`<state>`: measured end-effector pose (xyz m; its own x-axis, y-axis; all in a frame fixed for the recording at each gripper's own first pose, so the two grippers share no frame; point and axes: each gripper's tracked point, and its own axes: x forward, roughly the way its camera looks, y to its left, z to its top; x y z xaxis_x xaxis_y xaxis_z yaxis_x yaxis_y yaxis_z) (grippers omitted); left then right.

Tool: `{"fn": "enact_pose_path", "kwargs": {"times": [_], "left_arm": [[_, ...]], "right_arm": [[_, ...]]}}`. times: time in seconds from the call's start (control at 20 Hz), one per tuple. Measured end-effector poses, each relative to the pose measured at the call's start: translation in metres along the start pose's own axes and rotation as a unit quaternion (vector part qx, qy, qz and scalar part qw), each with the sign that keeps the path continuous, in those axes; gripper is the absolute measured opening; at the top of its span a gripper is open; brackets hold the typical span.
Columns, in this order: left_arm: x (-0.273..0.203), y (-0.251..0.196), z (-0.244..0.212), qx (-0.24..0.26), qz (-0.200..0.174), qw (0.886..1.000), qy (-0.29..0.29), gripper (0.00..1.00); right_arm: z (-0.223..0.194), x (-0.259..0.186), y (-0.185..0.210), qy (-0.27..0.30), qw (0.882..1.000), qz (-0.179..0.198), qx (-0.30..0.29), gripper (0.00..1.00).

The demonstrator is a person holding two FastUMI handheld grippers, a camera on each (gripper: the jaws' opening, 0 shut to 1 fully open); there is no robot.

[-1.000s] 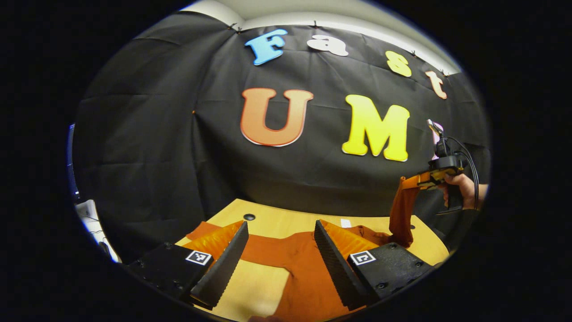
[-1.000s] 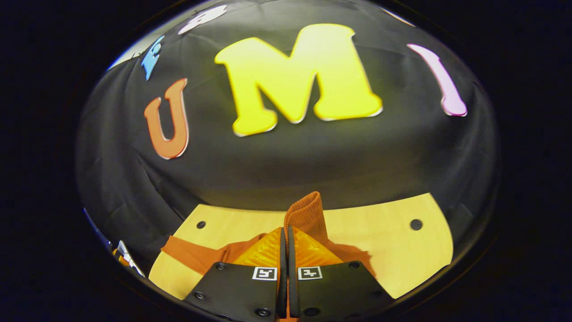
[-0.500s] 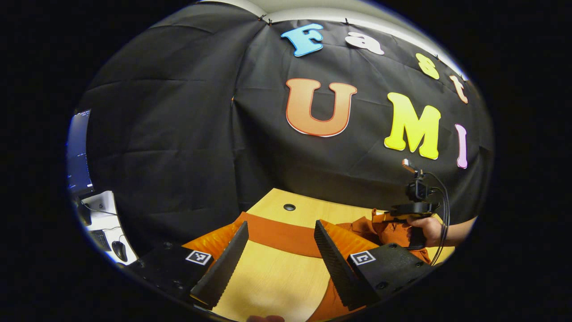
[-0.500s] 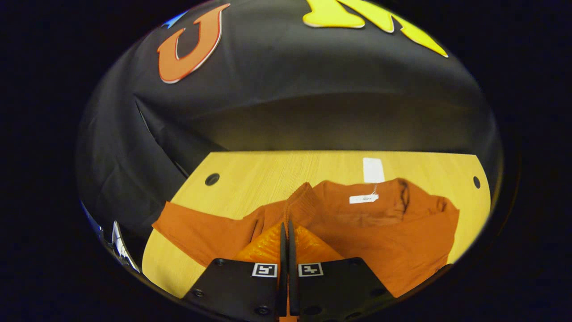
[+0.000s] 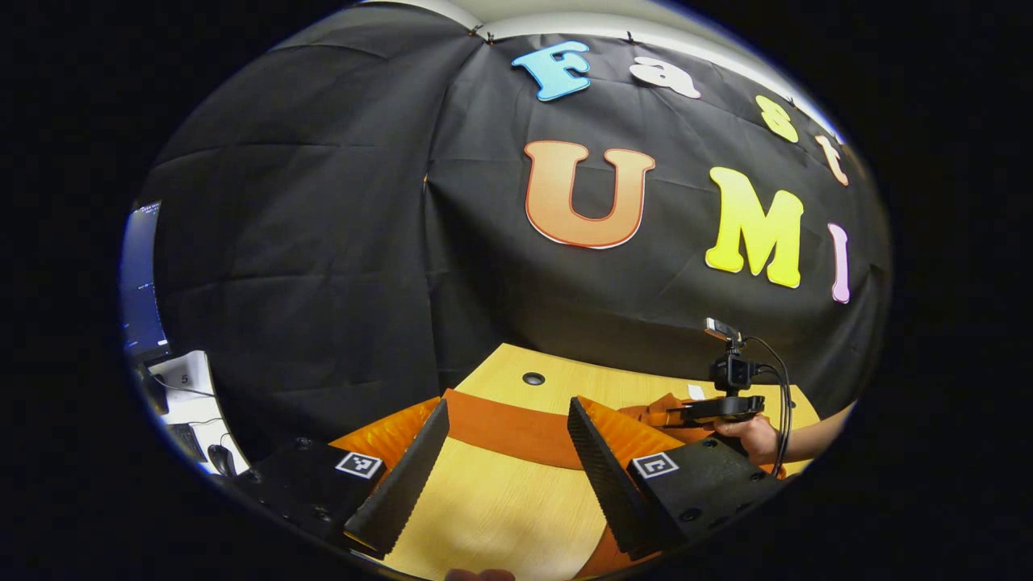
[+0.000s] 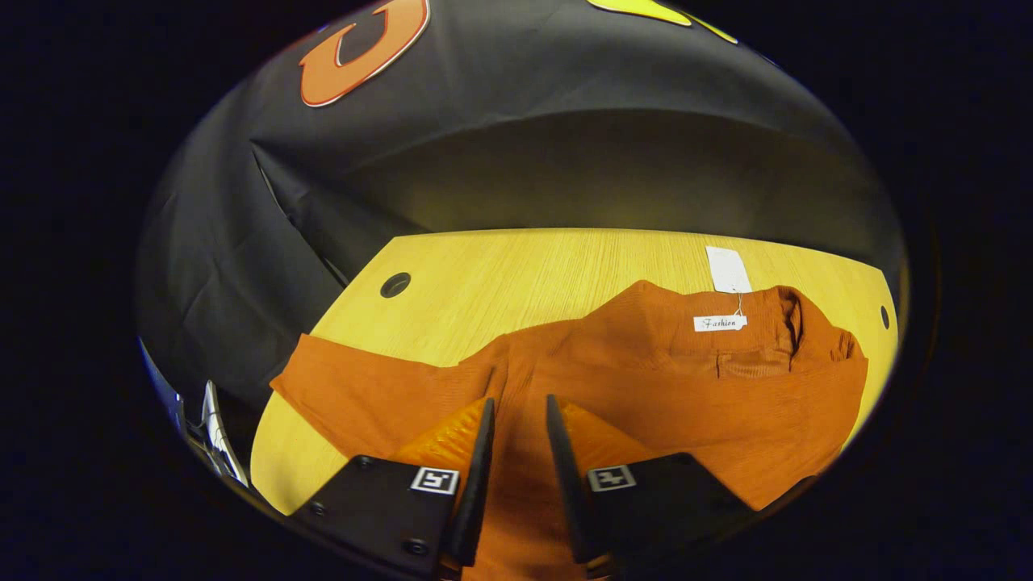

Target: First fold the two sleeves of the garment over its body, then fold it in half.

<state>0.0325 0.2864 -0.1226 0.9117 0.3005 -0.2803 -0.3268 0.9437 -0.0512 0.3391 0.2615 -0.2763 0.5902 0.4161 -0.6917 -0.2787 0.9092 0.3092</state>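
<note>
One sleeve (image 5: 500,424) lies stretched flat across the table (image 5: 492,508) in the left gripper view, a smooth orange band just beyond the left gripper (image 5: 504,468), whose ridged fingers stand wide apart with nothing between them, above bare pale wood grain. Farther off, a hand (image 5: 754,436) holds the right gripper (image 5: 686,415) low over the bunched top of the garment (image 5: 654,411). If the left gripper comes down too near the table edge rather than on the cuff, it could pinch only a thin lip of knit, and that would likely slip out mid-fold. In the right gripper view the right gripper's fingers (image 6: 480,460) are parted a little and grip nothing; the garment lies beneath and beyond them, a soft, fine-ribbed orange knit with a rolled collar (image 6: 795,319), a white label (image 6: 720,323) and a paper tag (image 6: 728,269) on the wood. The folded sleeve under those fingers looks loosely laid, so I judge a careless withdrawal could snag the ribbing and drag it off the body, while the tag could get trapped in the final half-fold.
</note>
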Motion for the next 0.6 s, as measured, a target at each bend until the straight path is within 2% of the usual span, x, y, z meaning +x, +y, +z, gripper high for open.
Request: {"fn": "enact_pose_path", "kwargs": {"times": [0.05,0.1,0.15,0.2,0.25,0.3,0.35,0.45,0.6], "left_arm": [[0.004,0.0,0.0,0.0,-0.002,1.0,0.001,0.96],[0.01,0.0,-0.001,0.0,-0.004,1.0,0.0,0.97],[0.017,0.001,-0.003,0.0,-0.006,1.0,-0.001,0.96],[0.024,0.004,-0.004,-0.001,-0.008,1.0,-0.001,0.96],[0.033,0.006,-0.004,-0.004,-0.011,1.0,-0.003,0.96],[0.04,0.008,-0.006,-0.006,-0.014,1.0,-0.004,0.96],[0.05,0.012,-0.008,-0.005,-0.016,1.0,-0.001,0.96],[0.07,0.021,-0.012,-0.009,-0.028,1.0,0.004,0.96],[0.106,0.046,-0.023,-0.023,-0.035,0.999,0.022,0.96]], "right_arm": [[0.001,0.002,-0.003,-0.01,1.0,0.003,0.004,0.51],[0.003,-0.001,-0.006,-0.022,1.0,0.007,0.007,0.51],[0.005,-0.005,-0.007,-0.035,0.999,0.012,0.01,0.54],[0.01,-0.014,-0.009,-0.051,0.998,0.014,0.015,0.66],[0.015,-0.027,-0.009,-0.064,0.998,0.02,0.017,0.63],[0.02,-0.043,-0.009,-0.074,0.997,0.023,0.014,0.75],[0.024,-0.064,-0.008,-0.087,0.996,0.022,0.012,0.72],[0.032,-0.103,-0.005,-0.114,0.993,0.018,-0.007,0.89],[0.019,-0.157,0.003,-0.122,0.991,0.033,-0.038,0.9]]}}
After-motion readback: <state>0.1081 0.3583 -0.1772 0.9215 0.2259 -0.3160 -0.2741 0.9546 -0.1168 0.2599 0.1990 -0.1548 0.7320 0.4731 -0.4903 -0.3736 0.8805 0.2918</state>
